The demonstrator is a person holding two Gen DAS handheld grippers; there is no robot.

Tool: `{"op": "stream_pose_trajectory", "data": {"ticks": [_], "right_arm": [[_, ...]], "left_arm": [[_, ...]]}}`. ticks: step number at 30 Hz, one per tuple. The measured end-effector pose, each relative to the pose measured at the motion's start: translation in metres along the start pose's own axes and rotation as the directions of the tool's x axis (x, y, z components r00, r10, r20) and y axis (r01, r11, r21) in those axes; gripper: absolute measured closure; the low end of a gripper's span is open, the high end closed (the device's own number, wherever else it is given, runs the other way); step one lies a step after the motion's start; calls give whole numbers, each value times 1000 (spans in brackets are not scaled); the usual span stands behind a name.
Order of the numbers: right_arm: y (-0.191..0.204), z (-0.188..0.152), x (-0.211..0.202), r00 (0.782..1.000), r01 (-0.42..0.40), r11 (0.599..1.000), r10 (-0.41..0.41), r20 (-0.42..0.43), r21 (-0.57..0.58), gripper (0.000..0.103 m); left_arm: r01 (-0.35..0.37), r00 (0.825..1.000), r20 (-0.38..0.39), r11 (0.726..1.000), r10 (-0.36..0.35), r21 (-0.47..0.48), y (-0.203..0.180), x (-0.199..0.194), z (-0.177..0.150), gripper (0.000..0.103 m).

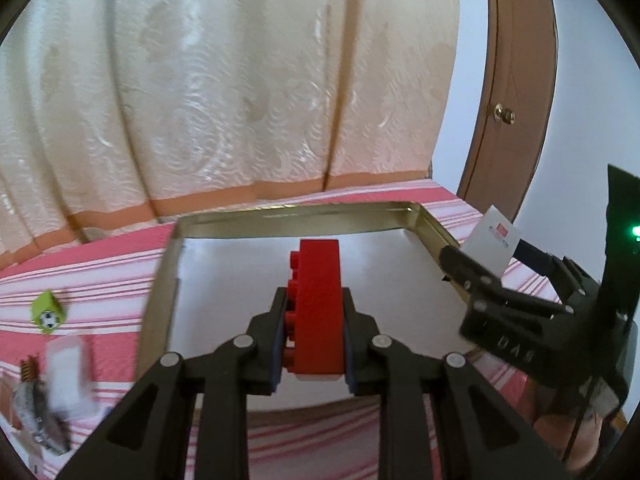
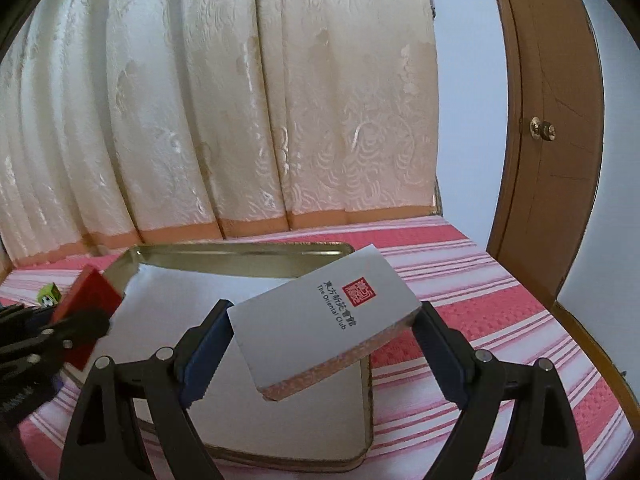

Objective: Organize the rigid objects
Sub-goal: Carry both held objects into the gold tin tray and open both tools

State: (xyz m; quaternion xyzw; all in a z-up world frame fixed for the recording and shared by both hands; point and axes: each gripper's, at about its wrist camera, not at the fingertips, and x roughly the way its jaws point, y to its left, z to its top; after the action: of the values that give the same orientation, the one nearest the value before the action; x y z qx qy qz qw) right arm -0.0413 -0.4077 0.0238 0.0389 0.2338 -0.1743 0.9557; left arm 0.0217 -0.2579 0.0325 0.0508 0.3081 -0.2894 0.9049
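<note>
Counts, L to R in the left wrist view: 1 small green cube [image 1: 48, 312] with a face print, lying on the pink striped cloth [image 1: 80, 264]; below it a blurred heap of small bits [image 1: 44, 408] (too smeared to count or name); 1 shallow gold-rimmed tin tray [image 1: 288, 211] with a white floor; 1 red toy brick [image 1: 316, 308]; 1 white card box [image 1: 498, 242]. 2 grippers.

Left gripper [image 1: 314, 334]: jaws closed tight on the red toy brick, studs facing left, held above the tray's white floor.

Right gripper [image 2: 320, 344]: jaws spread wide but clamped on the white card box across its width, box tilted, over the tray's right part; the blue pads [image 2: 204, 356] press its sides.

View diffs: only the left wrist cam shows the heap and the right gripper's body (w/ a green light at the far edge). Only the right wrist cam shows the box's top w/ its red seal and "The Oriental Club" print, its pinkish speckled side, and the tray's near rim. Both show the cream curtain [image 1: 224, 80], the brown door [image 2: 560, 128] and 1 knob.
</note>
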Motion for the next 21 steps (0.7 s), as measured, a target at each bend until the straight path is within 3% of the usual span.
{"op": "stream_pose_trajectory", "data": {"ticks": [4, 18, 19, 21], "right_arm": [[4, -3, 13, 998, 39, 999, -41, -46, -33, 12], [-1, -4, 25, 994, -13, 1000, 15, -104, 18, 11], [-2, -4, 25, 994, -21, 999, 24, -106, 27, 11], [-4, -5, 26, 993, -47, 997, 53, -109, 52, 11]], "left_arm": [[1, 1000, -29, 1000, -1, 7, -7, 18, -2, 82], [-55, 995, -86, 998, 55, -3, -2, 47, -9, 81], [-61, 995, -81, 998, 61, 2, -2, 46, -10, 79], [-69, 994, -78, 997, 70, 22, -4, 42, -13, 58]]}}
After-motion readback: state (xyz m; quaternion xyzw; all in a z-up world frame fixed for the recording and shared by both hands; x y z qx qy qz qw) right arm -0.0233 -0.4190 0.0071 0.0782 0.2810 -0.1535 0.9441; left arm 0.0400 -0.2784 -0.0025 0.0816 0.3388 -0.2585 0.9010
